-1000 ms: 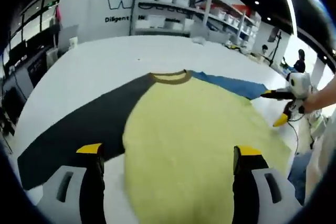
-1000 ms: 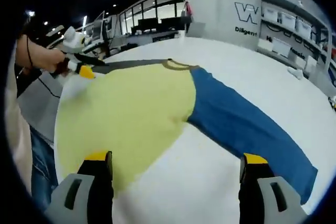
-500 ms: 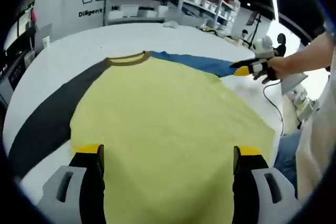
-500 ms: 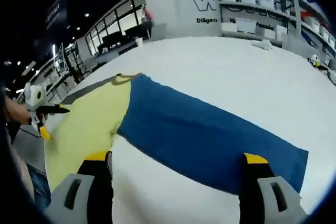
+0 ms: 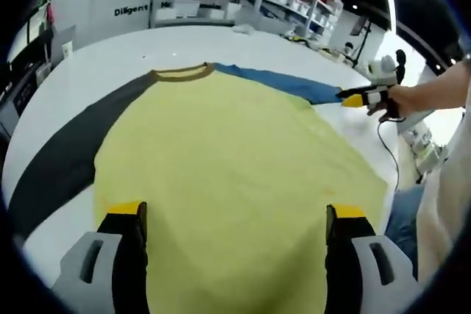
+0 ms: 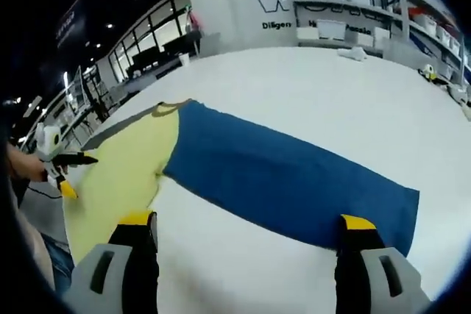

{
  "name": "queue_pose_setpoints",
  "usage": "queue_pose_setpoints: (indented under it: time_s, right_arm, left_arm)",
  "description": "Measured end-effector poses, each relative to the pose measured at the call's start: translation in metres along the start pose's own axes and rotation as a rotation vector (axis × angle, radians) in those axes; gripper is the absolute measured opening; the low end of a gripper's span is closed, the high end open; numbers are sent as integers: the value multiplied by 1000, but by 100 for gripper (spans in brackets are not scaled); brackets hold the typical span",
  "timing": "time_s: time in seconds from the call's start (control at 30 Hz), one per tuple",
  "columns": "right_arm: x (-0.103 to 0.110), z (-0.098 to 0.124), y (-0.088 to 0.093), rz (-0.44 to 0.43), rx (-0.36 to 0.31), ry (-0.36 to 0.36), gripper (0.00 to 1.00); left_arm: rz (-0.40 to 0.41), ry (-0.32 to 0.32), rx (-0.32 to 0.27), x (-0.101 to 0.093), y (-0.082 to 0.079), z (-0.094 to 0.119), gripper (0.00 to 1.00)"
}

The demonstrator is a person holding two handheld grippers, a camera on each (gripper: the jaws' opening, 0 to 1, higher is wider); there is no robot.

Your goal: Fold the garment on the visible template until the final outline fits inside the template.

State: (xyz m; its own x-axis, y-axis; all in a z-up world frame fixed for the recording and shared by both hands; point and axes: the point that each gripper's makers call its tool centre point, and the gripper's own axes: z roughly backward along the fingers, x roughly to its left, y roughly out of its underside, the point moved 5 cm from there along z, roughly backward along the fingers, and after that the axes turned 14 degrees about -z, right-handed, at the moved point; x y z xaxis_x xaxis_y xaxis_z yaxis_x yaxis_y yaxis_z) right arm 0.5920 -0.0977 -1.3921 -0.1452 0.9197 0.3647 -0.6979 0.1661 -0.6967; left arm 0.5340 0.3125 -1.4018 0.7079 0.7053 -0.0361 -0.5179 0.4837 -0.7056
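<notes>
Two grippers are hanging over a garment [image 5: 221, 159] lying flat on the white table [image 6: 309, 86]; we are holding the left gripper [image 5: 232, 215] with jaws spread wide above the yellow body; the right gripper [image 6: 246, 222] is gaping too, above the blue sleeve [image 6: 294, 178]; the dark sleeve [image 5: 66, 156] is stretching the other way.

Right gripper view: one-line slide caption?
Open right hand-held gripper over the flat shirt's blue sleeve on the table.

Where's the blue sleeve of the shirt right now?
In the right gripper view, the blue sleeve lies flat on the white table, stretching from the yellow body toward the right gripper.
</notes>
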Motion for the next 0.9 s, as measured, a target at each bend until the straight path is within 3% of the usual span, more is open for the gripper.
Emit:
queue_pose_setpoints:
  time_s: [0.17, 0.37, 0.4, 0.47, 0.57, 0.9]
  right_arm:
    - [-32, -8, -21, -28, 5, 62, 100]
    - [-60, -4, -24, -139, 3, 135, 100]
    - [-61, 0, -22, -193, -25, 158, 100]
    - [-65, 6, -14, -146, -18, 168, 100]
    - [-61, 15, -10, -149, -25, 185, 100]
    - [-64, 11, -18, -192, -34, 178, 100]
  left_arm:
    - [-8, -1, 6, 0, 0, -1, 98]
    - [-5, -1, 11, 0, -1, -1, 98]
    - [-2, -1, 11, 0, -1, -1, 98]
    - [-2, -3, 11, -1, -1, -1, 98]
    - [-4, -4, 8, -1, 0, -2, 98]
    - [-7, -7, 7, -2, 0, -2, 99]
